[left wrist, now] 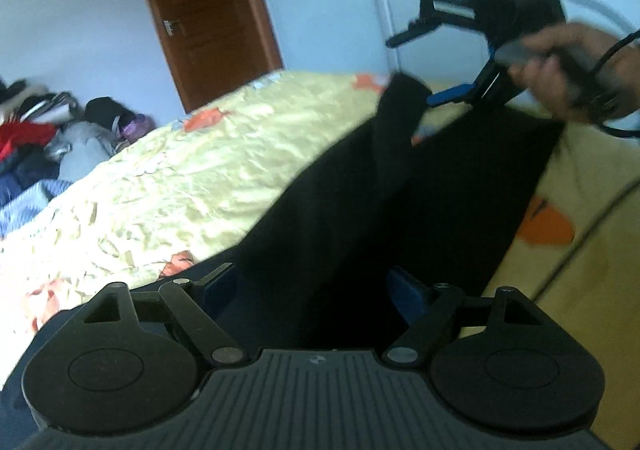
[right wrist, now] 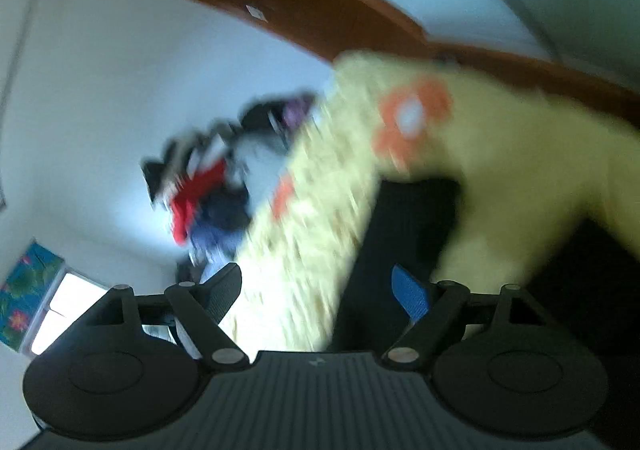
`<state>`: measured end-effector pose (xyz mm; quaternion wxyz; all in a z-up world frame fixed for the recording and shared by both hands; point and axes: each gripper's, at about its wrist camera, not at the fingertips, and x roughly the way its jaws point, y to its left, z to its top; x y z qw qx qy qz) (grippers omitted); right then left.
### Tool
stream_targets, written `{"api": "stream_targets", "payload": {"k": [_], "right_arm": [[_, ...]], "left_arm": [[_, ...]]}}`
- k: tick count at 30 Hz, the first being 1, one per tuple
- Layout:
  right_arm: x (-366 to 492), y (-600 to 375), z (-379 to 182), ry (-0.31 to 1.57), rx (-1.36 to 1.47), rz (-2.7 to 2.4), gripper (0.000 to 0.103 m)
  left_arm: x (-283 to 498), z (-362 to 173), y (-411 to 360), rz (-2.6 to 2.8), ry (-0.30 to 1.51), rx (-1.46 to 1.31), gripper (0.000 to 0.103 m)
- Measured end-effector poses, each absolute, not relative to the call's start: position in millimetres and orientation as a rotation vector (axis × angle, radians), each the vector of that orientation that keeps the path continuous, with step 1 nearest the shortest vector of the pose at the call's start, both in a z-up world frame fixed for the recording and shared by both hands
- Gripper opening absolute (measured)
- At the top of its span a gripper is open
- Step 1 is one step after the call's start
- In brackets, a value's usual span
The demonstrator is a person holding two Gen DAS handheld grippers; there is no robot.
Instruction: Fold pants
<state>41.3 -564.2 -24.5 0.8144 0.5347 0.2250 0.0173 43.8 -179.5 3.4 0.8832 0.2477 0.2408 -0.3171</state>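
Note:
Black pants (left wrist: 360, 194) lie stretched over a yellow flowered bed sheet (left wrist: 168, 178). In the left wrist view the cloth runs down between the fingers of my left gripper (left wrist: 316, 286), whose jaws stand wide; the cloth hides the gap. My right gripper (left wrist: 420, 70), held in a hand, is up at the far end of the pants, jaws apart, beside a raised fold. In the blurred right wrist view the pants (right wrist: 404, 226) sit against the blue pad (right wrist: 410, 296) of my right gripper (right wrist: 320, 286), whose jaws stand open.
A brown door (left wrist: 208, 14) stands behind the bed. A pile of clothes and bags (left wrist: 52, 130) lies at the far left side. A black cable (left wrist: 580, 242) crosses the sheet on the right.

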Motion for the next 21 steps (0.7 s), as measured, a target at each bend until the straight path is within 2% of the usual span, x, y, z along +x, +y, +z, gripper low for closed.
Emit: {"api": "stream_targets", "payload": {"k": [2, 3, 5, 6, 7, 10, 15, 21], "right_arm": [[35, -549, -35, 0.530, 1.171, 0.081, 0.083], [31, -540, -38, 0.550, 1.176, 0.111, 0.083], [25, -518, -43, 0.587, 1.169, 0.172, 0.083], [24, -508, -44, 0.595, 1.162, 0.200, 0.083], [23, -500, -45, 0.604, 1.161, 0.221, 0.083], [17, -483, -44, 0.600, 1.184, 0.276, 0.086], [26, -468, -51, 0.607, 1.252, 0.358, 0.087], [35, -479, -57, 0.452, 1.392, 0.304, 0.088]], "left_arm": [[43, -3, -186, -0.661, 0.484, 0.574, 0.082], [43, -6, -188, -0.664, 0.470, 0.591, 0.077], [46, -5, -190, -0.673, 0.454, 0.577, 0.055], [49, -3, -190, -0.674, 0.460, 0.549, 0.037], [53, 0, -189, -0.676, 0.467, 0.504, 0.025], [60, 17, -173, -0.659, 0.449, 0.316, 0.015], [76, 33, -147, -0.704, 0.485, 0.085, 0.013], [69, 31, -148, -0.715, 0.494, 0.111, 0.013]]}}
